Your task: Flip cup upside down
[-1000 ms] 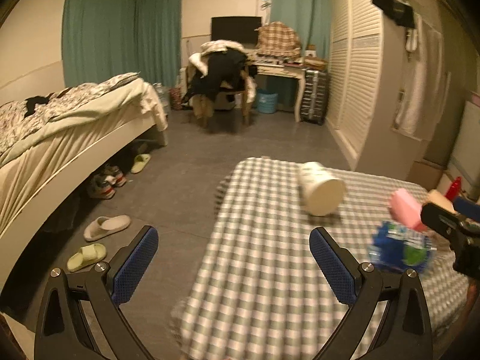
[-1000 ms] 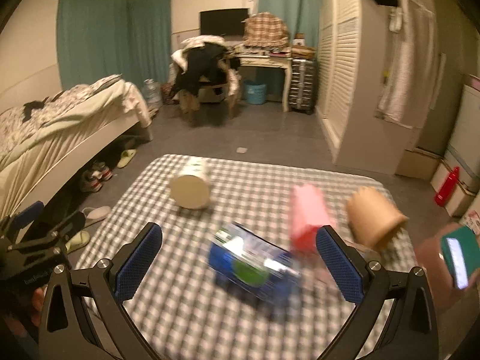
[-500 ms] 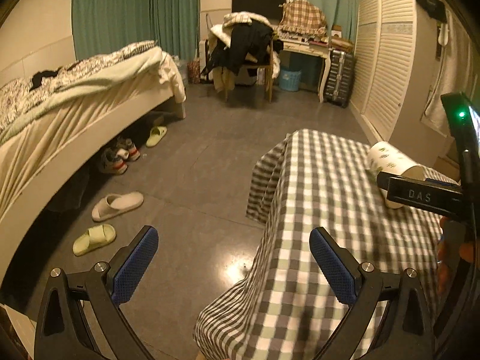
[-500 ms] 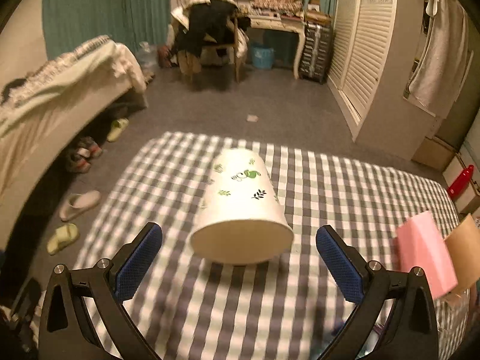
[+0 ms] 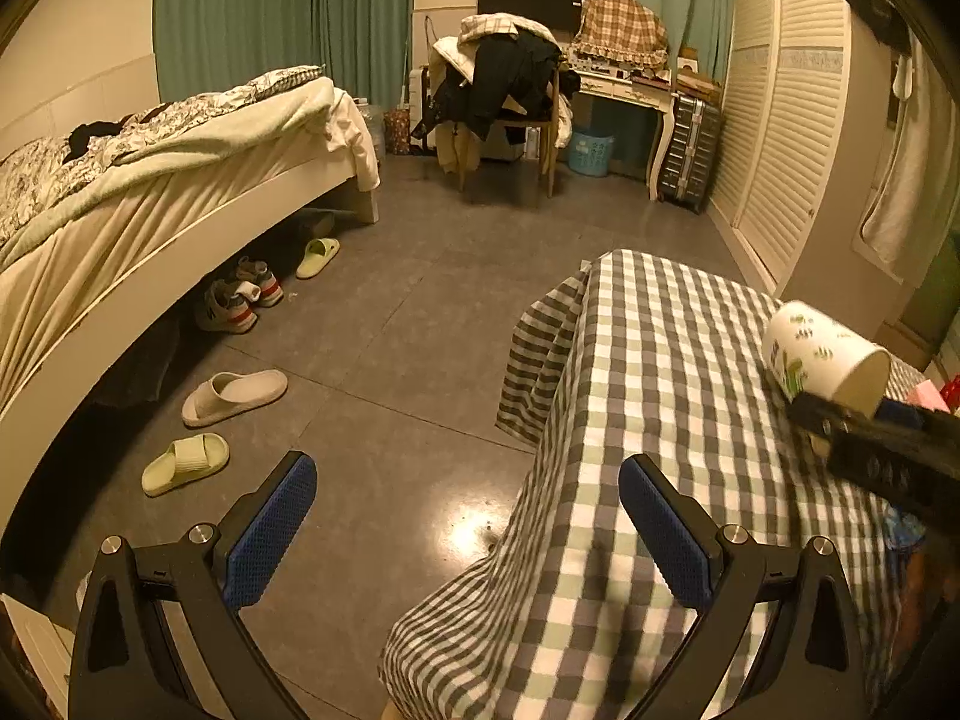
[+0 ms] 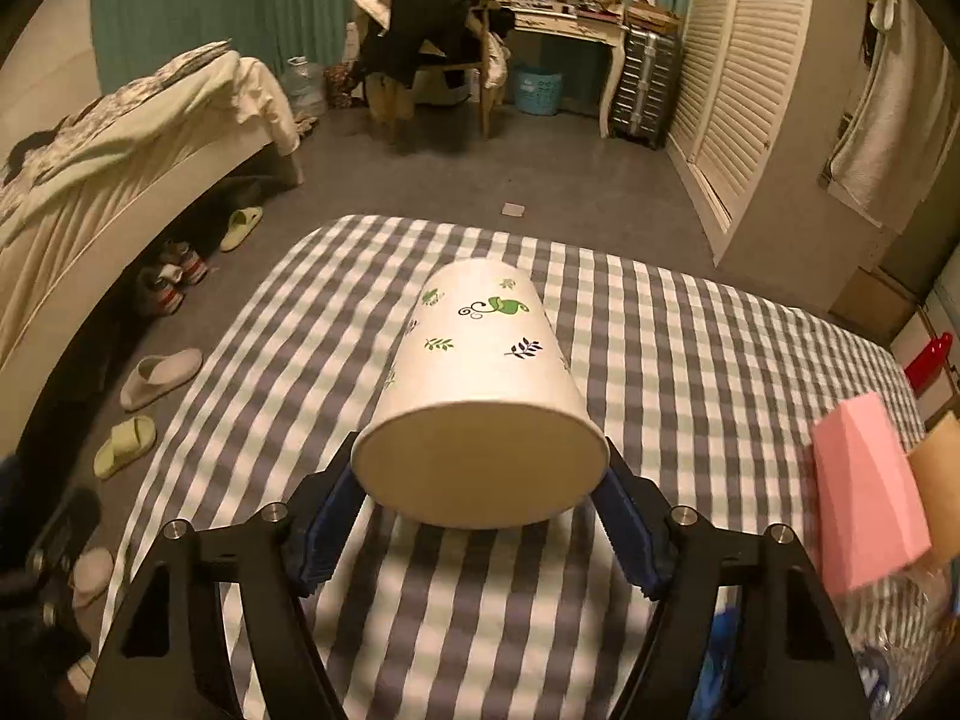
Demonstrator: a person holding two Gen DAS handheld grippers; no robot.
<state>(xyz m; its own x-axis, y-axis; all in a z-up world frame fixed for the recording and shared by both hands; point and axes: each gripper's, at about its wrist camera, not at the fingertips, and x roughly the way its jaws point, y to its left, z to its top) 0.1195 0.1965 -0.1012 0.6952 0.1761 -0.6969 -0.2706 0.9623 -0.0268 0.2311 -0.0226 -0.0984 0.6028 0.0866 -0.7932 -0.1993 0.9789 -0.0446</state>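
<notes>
Low in the centre of the right wrist frame, the right gripper (image 6: pixel 480 498) has its blue pads (image 6: pixel 327 531) set on either side of the cup (image 6: pixel 480 402), close against the rim; whether they actually press it cannot be told. That cup, white with small green leaf prints, lies on its side on the checked desk (image 6: pixel 690 360), its open mouth facing the camera and its base pointing to the top of the frame. At the lower right edge sit a pink block (image 6: pixel 864 492) and, just beside it, a brown object (image 6: pixel 939 492) cut off by the frame.

Across the bottom of the left wrist frame, the left gripper (image 5: pixel 468 525) hangs with fingers wide apart and nothing between them, over the floor at the desk's left corner. At the right edge the cup shows again, tilted, with the dark body of the right gripper just below it. A bed (image 5: pixel 150 180) fills the upper left, with slippers (image 5: pixel 231 396) on the floor beside it
</notes>
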